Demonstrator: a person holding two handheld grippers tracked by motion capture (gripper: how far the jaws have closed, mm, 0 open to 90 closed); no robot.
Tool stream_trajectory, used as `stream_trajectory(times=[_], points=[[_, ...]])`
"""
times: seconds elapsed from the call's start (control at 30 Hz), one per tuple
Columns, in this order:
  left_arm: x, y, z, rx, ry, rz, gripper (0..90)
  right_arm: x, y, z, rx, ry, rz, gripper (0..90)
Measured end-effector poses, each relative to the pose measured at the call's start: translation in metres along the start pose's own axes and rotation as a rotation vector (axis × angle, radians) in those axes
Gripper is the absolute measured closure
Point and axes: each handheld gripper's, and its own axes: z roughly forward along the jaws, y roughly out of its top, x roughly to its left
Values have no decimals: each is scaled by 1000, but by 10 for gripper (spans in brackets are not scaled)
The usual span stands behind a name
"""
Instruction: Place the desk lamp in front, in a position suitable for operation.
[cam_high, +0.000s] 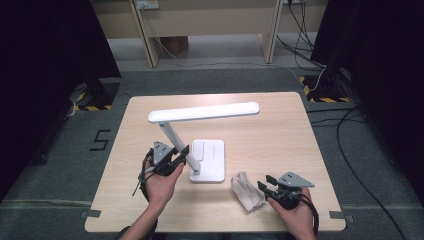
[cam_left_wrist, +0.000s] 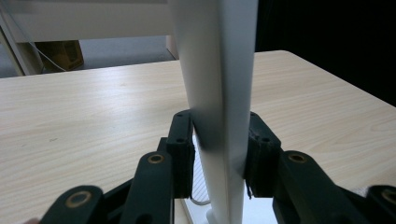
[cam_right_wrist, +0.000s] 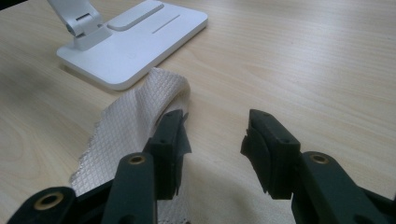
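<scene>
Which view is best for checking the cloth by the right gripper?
Right gripper view: the cloth lies close up, its quilted weave plain, beside one finger of the open right gripper. The high view gives the cloth small, between lamp base and gripper. In the left gripper view I can't make it out.

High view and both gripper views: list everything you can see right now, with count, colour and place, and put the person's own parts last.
Table: one, light wood, centre of the high view.
Desk lamp: one, white, base mid-table, arm slanting up to a long head.
Cloth: one, off-white with a waffle pattern, crumpled on the table just right of the lamp base.
Number 5 marking: one, black, on the grey floor left of the table.
Wooden furniture legs: light wood, behind the table.
Left gripper: one, black, jaws closed on the lamp arm.
Right gripper: one, black, jaws open, one jaw lying against the cloth.
Hands: two, each holding a gripper.
</scene>
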Motion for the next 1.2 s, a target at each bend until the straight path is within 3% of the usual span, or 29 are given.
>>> stream_trajectory(times=[0.5,0.63,0.67,0.8,0.93,1.07,1.2], points=[[0,0,0,1,-13,9,672,1,0,1,0,1,1,566],[2,-1,-3,-23,-45,11,636,0,-1,1,0,0,2,564],[3,-1,-6,-30,-55,16,581,-1,-1,0,-5,-3,6,562],[5,-5,-21,-61,-96,17,526,-3,-1,-1,-14,-8,19,561],[11,-18,-39,-72,-108,4,494,-9,-2,-3,-19,-15,35,559],[15,-32,-43,-54,-116,-29,473,-10,-3,-4,-19,-18,43,558],[25,-45,-45,-26,-92,-50,453,-10,-2,-5,-21,-23,40,557]])
